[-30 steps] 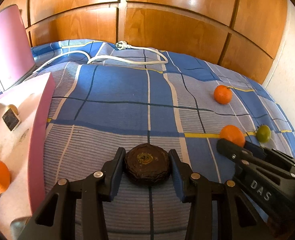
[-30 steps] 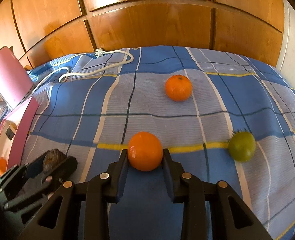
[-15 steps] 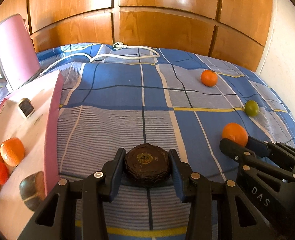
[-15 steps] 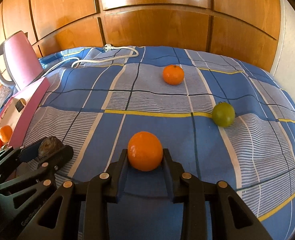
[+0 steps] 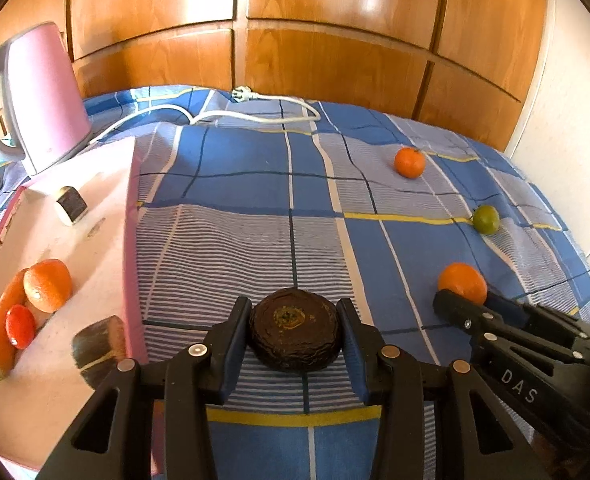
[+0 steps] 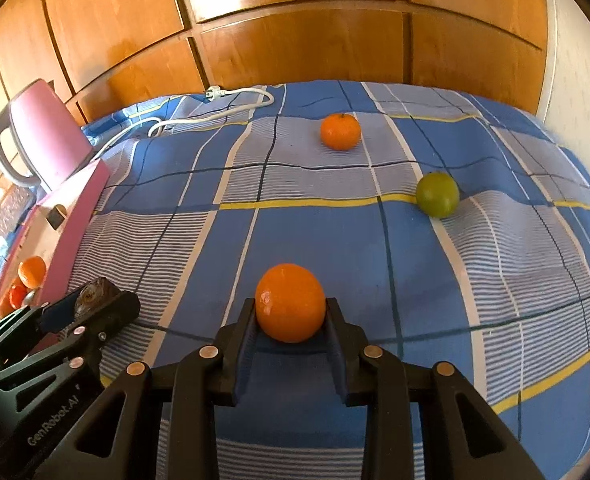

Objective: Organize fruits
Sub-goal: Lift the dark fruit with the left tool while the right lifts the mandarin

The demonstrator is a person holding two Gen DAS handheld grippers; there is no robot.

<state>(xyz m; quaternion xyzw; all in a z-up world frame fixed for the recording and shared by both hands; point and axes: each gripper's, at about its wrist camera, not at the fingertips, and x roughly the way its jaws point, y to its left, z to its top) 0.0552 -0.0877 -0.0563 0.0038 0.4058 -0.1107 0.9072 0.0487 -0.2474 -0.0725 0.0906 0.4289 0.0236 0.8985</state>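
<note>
My left gripper (image 5: pixel 294 330) is shut on a dark brown wrinkled round fruit (image 5: pixel 295 334), held above the blue checked bedspread. My right gripper (image 6: pixel 290 318) is shut on an orange (image 6: pixel 289 302); in the left wrist view that orange (image 5: pixel 462 282) and gripper (image 5: pixel 461 300) show at the right. The left gripper (image 6: pixel 91 304) with the brown fruit (image 6: pixel 93 294) shows low left in the right wrist view. On the cloth lie a tangerine (image 6: pixel 340 131) and a green fruit (image 6: pixel 437 195). A pink-rimmed tray (image 5: pixel 129 216) at the left holds an orange (image 5: pixel 47 285), a carrot, a small red fruit and a brown piece.
A pink kettle (image 5: pixel 41 96) stands behind the tray, with a white cable and plug (image 5: pixel 255 114) trailing across the back of the bed. Wooden panelling (image 5: pixel 295 40) closes the far side, and a pale wall (image 5: pixel 567 80) is at the right.
Both grippers have drawn back from the far wall with their fruits still held. The tray and its contents have come further into the left wrist view, and the kettle shows more fully.
</note>
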